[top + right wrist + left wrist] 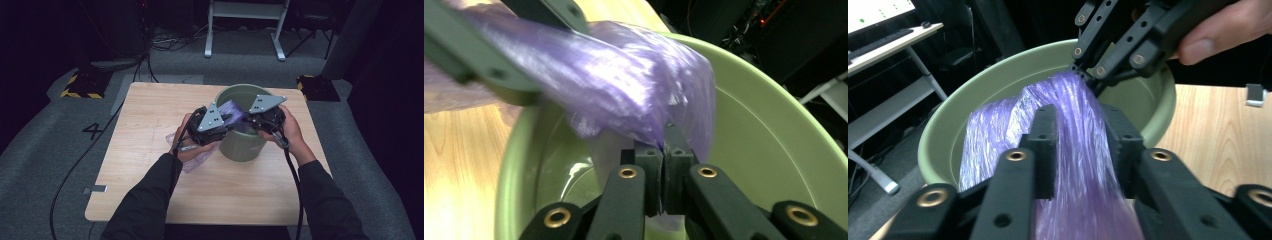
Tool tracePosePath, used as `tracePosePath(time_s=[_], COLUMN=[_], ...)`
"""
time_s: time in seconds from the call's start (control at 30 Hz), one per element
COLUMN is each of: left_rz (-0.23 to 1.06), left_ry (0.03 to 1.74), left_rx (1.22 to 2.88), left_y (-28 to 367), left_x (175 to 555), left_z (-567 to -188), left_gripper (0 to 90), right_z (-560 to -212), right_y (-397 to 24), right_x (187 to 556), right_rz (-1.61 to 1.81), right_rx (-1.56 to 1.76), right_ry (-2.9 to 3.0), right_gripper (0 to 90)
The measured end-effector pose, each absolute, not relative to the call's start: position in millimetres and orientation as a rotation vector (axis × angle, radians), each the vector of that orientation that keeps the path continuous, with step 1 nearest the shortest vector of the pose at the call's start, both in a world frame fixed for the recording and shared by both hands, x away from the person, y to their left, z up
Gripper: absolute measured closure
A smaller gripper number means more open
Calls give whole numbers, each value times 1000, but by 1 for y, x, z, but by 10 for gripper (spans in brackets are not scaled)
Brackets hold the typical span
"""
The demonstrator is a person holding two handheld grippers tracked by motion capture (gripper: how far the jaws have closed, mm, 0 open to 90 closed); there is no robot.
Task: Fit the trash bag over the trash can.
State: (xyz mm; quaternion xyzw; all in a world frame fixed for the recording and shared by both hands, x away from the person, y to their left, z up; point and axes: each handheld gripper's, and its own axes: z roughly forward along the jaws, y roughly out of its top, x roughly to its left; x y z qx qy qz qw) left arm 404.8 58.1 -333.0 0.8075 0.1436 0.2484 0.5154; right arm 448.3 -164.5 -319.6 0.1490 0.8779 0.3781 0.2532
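Observation:
A purple plastic bag (231,111) drapes from the wooden table (150,120) over the rim of a green bucket (242,145) and into it. My left gripper (1079,117) stands at the bucket's near rim. Its jaws are apart, one on each side of the stretched bag (1068,150), which runs loosely between them. My right gripper (664,140) reaches into the bucket (764,125) from the right and is shut on a pinched fold of the bag (624,85). In the left gripper view the right gripper (1088,80) nips the film just ahead of my left jaws.
The bucket stands at the table's far right part. The rest of the bag (192,162) lies crumpled on the wood under the left hand. Cables trail from both grippers off the near edge. Grey carpet, a white frame (245,30) and dark equipment lie beyond the table.

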Motion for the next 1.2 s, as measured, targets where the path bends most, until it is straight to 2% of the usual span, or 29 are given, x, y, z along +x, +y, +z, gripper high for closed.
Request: tracePosePath(time_s=[0.03,0.07,0.17,0.2,0.3,0.53,0.73,0.77,0.8,0.83,0.93,0.97,1.0,1.07,1.17,1.2], left_rz=[597,589,570,571,549,512,469,479,479,480,515,523,539,554,576,588], left_ry=[345,357,394,405,426,520,581,567,567,556,518,512,503,497,497,488], left_rx=[1940,1939,1960,1978,1999,2037,2051,2055,2055,2054,2045,2039,2031,2027,1996,1977], left_y=[58,60,67,72,77,98,115,117,117,118,119,118,117,117,114,113], left_x=[405,404,399,397,395,391,393,393,393,393,393,393,393,393,394,394], left_z=[-333,-333,-335,-337,-341,-354,-363,-364,-364,-363,-361,-360,-359,-358,-355,-351], left_gripper=[596,596,484,426,358,280,269,369,423,423,655,702,788,804,839,855], right_z=[-320,-320,-321,-321,-322,-323,-321,-320,-320,-320,-319,-319,-318,-317,-315,-314], right_y=[-164,-167,-175,-179,-181,-187,-191,-193,-193,-194,-196,-196,-197,-197,-194,-192], right_x=[448,449,451,453,453,452,453,453,453,453,452,452,450,448,442,439], right_rz=[1028,1034,1027,1039,1026,1021,1023,1032,1032,1038,1053,1049,1057,1065,1066,1050], right_rx=[405,419,464,492,507,529,548,561,561,566,558,555,553,549,519,508], right_ry=[2386,2386,2383,2392,2402,2407,2391,2381,2381,2383,2385,2386,2366,2355,2347,2354], right_gripper=[887,889,891,892,892,891,892,891,891,891,882,868,824,812,691,556])
